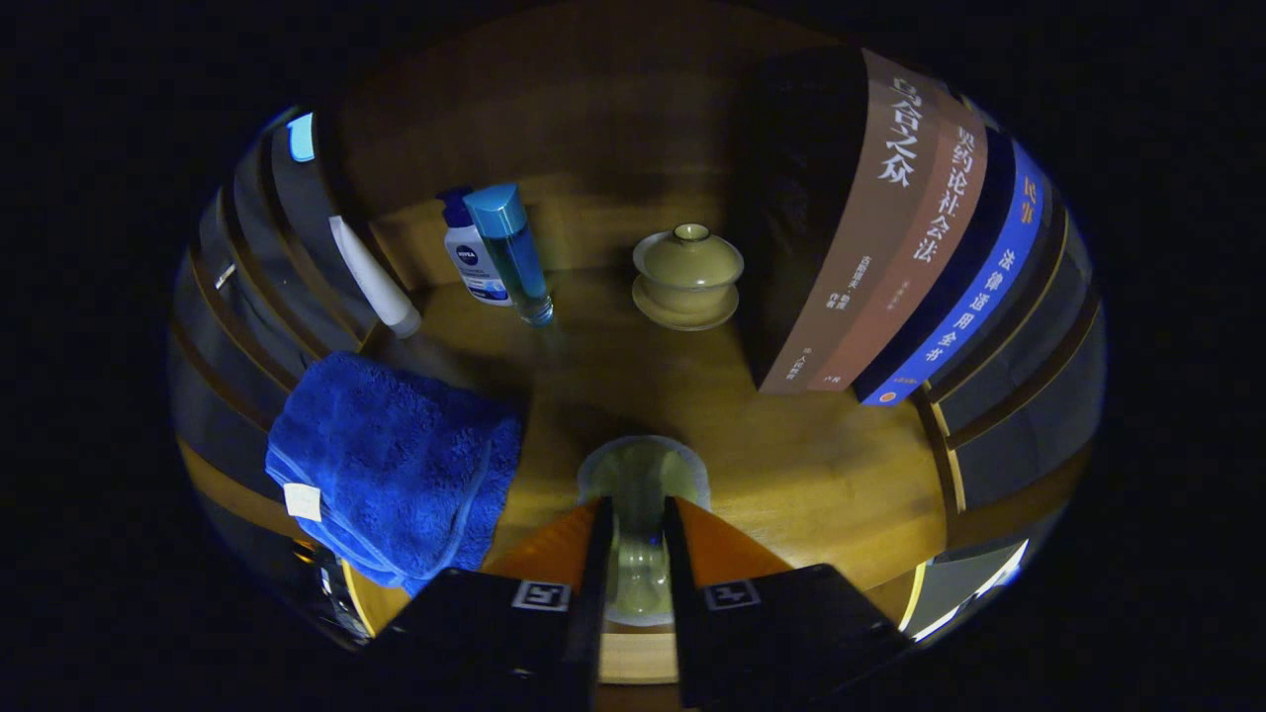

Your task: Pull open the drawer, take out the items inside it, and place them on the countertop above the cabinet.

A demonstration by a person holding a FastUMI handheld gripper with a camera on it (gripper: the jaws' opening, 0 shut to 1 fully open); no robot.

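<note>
My gripper [638, 506] holds a small clear glass cup [643, 470] between its fingers, both pressing on the cup's sides. The cup's round rim shows just past the fingertips, over the wooden countertop [791, 465]. I cannot tell whether the cup rests on the wood or hangs just above it. A folded blue towel [396, 465] lies on the countertop to the left of the fingers.
Beyond the fingers stand a lidded tea bowl on a saucer [687, 275], a blue-capped clear bottle [514, 252], a white and blue bottle [470, 259] and a white tube [376, 279]. Upright books [890, 247] fill the right side. The scene is dim.
</note>
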